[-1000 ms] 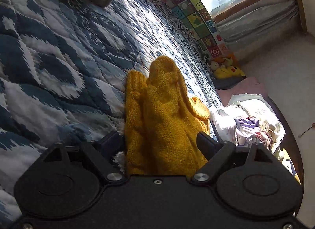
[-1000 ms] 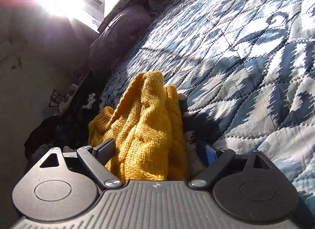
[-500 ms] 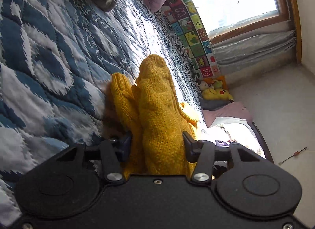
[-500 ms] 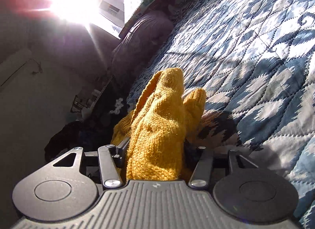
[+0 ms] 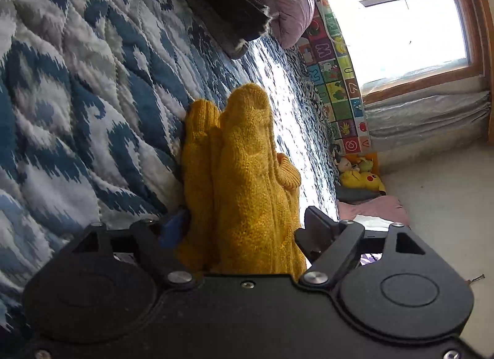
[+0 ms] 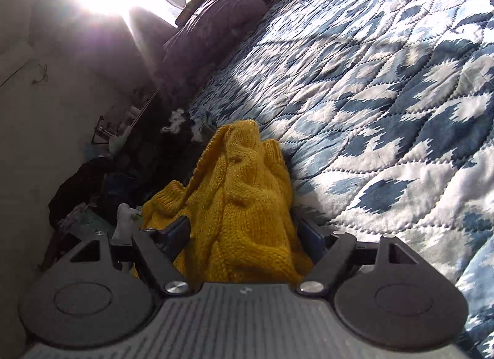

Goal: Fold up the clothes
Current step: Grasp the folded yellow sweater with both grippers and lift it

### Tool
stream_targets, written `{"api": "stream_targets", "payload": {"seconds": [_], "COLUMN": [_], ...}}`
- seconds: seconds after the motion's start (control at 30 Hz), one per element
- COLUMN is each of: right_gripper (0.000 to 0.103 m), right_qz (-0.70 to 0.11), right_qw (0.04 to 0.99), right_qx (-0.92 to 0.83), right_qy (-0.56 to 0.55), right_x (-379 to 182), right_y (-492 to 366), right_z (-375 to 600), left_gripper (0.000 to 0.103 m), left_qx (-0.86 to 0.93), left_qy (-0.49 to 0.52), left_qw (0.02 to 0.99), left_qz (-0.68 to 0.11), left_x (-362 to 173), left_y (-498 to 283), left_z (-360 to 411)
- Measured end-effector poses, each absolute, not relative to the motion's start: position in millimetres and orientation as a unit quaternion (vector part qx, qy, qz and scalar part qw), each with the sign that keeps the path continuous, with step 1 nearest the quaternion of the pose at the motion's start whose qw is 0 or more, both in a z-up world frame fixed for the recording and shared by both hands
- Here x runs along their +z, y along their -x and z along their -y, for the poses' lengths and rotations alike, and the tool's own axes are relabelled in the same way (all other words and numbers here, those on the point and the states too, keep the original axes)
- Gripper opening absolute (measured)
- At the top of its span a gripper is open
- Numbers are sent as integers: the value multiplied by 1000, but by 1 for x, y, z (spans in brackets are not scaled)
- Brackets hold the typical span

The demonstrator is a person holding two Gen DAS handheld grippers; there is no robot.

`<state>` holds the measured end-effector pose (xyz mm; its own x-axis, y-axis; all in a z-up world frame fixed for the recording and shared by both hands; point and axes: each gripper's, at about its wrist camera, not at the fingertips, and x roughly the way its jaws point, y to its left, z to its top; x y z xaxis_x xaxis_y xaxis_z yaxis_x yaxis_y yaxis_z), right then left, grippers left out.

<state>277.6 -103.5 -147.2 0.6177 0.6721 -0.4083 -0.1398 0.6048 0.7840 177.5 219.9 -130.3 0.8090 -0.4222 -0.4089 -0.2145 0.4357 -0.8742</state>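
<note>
A mustard-yellow cable-knit sweater (image 5: 247, 179) lies bunched in a thick fold on the blue-and-white quilt (image 5: 77, 105), with one ribbed cuff (image 5: 288, 173) sticking out on the side. My left gripper (image 5: 244, 232) is open; the sweater sits between its spread fingers, and the right finger (image 5: 315, 229) stands just off the knit. In the right wrist view the same sweater (image 6: 247, 192) fills the gap of my right gripper (image 6: 244, 232), which is open too, its fingers loosely flanking the fold.
A purple pillow (image 5: 287, 0) and a dark garment (image 5: 228, 10) lie farther up the bed. A colourful alphabet mat (image 5: 336, 81) lines the bed's edge under the window. Plush toys (image 5: 361, 173) and clutter sit on the floor; dark clothes (image 6: 92, 183) are piled beside the bed.
Both grippers closed on the sweater half a second ago and lifted it a little. Now their fingers have spread again and the sweater rests lower on the quilt.
</note>
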Motion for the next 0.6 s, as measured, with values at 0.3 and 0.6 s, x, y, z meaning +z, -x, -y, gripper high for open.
{"api": "stream_targets", "payload": {"seconds": [0.3, 0.6], "right_gripper": [79, 52], "right_qz": [-361, -332], "right_qw": [793, 780], "right_qx": [250, 279], "right_qy": [-421, -452], "right_x": [-168, -145], "right_y": [-269, -289], "right_z": [113, 86], "left_gripper": [74, 48], "left_qx": [-52, -56], "left_qy": [519, 587], "left_qw": [793, 763], "left_qz": [-315, -265], "left_x": [-150, -141], "left_y": [-181, -169], "left_z": [-206, -226]}}
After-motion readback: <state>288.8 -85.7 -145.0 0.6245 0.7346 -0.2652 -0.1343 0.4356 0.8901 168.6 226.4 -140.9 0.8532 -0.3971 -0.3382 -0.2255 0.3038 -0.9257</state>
